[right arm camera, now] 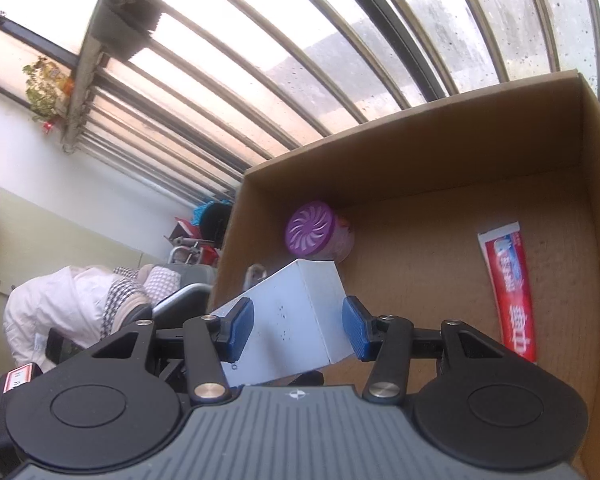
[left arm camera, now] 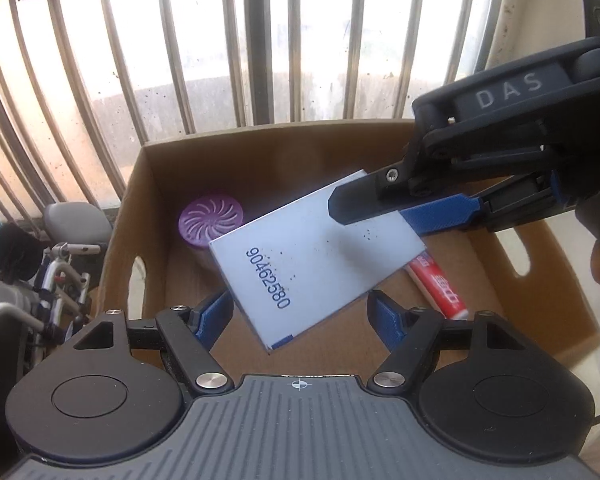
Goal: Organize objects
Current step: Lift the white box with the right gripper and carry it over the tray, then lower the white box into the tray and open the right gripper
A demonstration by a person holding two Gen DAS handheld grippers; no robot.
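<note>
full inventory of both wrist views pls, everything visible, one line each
open brown cardboard box: 1, brown, below the barred window
flat white rectangular box with printed digits: 1, white, over the cardboard box, in the right gripper
round purple vented-lid container: 1, purple, far left corner of the box floor
red toothpaste tube: 1, red and white, flat on the box floor, right side
metal window bars: many, grey, behind the box
wheelchair: 1, grey, left of the box
left gripper: 1, black, blue pads, open, empty
right gripper: 1, black, blue pads, gripping the white box

Box (right arm camera: 300,312) above carton (right arm camera: 420,152) floor (canister (right arm camera: 312,232) behind, toothpaste tube (right arm camera: 508,288) right)
</note>
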